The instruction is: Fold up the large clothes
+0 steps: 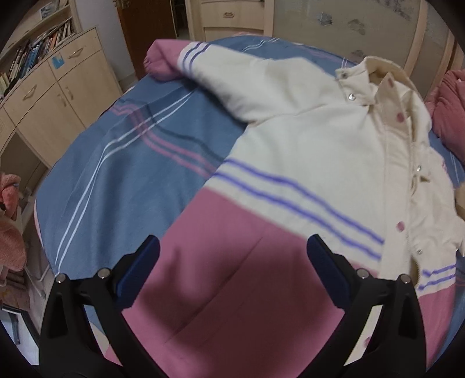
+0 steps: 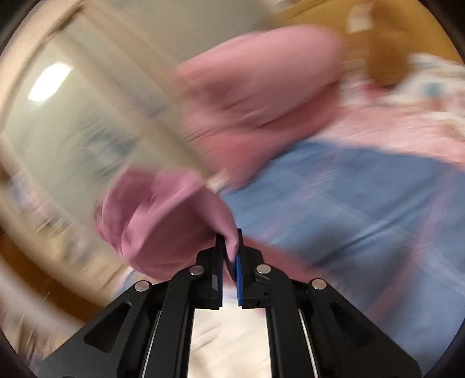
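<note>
A cream and pink jacket (image 1: 305, 139) with purple stripes and snap buttons lies face up on the blue striped bedsheet (image 1: 122, 174). Its left sleeve with a pink cuff (image 1: 161, 62) stretches to the far left. My left gripper (image 1: 232, 256) is open and empty, hovering above the jacket's pink hem (image 1: 232, 276). My right gripper (image 2: 231, 247) is shut on a pink sleeve cuff (image 2: 168, 221) and holds it lifted over the bed; this view is heavily blurred. Cream fabric (image 2: 229, 343) shows under the right gripper.
A wooden cabinet with bookshelves (image 1: 49, 81) stands left of the bed. Drawers and a door (image 1: 232, 17) are behind it. A pink pillow (image 1: 449, 110) lies at the right edge. A pink bundle (image 2: 261, 93) and patterned bedding (image 2: 421, 96) lie at the head.
</note>
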Motion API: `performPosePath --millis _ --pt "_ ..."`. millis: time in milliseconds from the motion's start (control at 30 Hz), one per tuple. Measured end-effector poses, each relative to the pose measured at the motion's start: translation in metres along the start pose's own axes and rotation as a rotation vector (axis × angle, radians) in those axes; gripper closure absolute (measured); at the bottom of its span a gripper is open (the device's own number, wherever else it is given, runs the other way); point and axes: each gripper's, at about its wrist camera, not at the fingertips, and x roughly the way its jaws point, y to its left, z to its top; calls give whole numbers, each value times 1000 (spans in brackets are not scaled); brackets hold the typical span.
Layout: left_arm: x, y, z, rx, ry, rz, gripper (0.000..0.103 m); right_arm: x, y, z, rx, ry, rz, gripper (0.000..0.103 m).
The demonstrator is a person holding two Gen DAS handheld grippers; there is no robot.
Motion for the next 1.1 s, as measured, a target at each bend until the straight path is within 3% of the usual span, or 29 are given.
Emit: performPosePath --millis 100,133,167,200,233,300,367,467,533,633,700,800,867,933,1033,1100 --pt "11 -8 -12 23 27 -14 2 3 -72 32 -25 -94 -283 90" --pt "11 -14 -17 35 35 -29 2 9 -90 39 -60 -80 -382 82" --pt "11 -22 -21 53 44 -49 2 16 -111 43 -97 -56 -494 63" --pt "10 -38 -26 87 55 -78 2 15 -128 44 -114 -64 -586 52" --pt "8 -50 -30 114 58 -94 2 6 -140 43 -106 -116 -643 50" --pt "2 -81 -42 187 62 -139 2 -27 -149 28 -76 -185 -663 30" --pt "-1 -110 -56 255 81 -180 2 -32 -149 15 -114 -156 -615 23" --pt "-3 -145 -78 353 115 -227 2 -10 -128 -4 -244 10 -538 13" --pt "-4 -161 -93 400 120 -234 2 -1 -133 -15 -241 90 -484 10" --pt "2 -182 -109 459 114 -189 2 32 -165 -29 -138 208 -418 10" --pt "10 -198 -115 537 73 -110 2 54 -192 -34 -27 271 -393 10" --pt "13 -192 -103 489 83 -112 2 59 -209 -41 77 341 -371 10" --pt "9 -183 -94 451 99 -135 2 39 -195 -57 45 387 -280 10" --pt "-1 -170 -85 437 87 -159 2 4 -167 -82 -102 413 -201 10" --pt "-5 -153 -78 387 179 -286 2 -56 -136 -135 -308 473 -66 10" --pt "-5 -150 -78 344 257 -408 2 -92 -127 -172 -370 536 50 10"
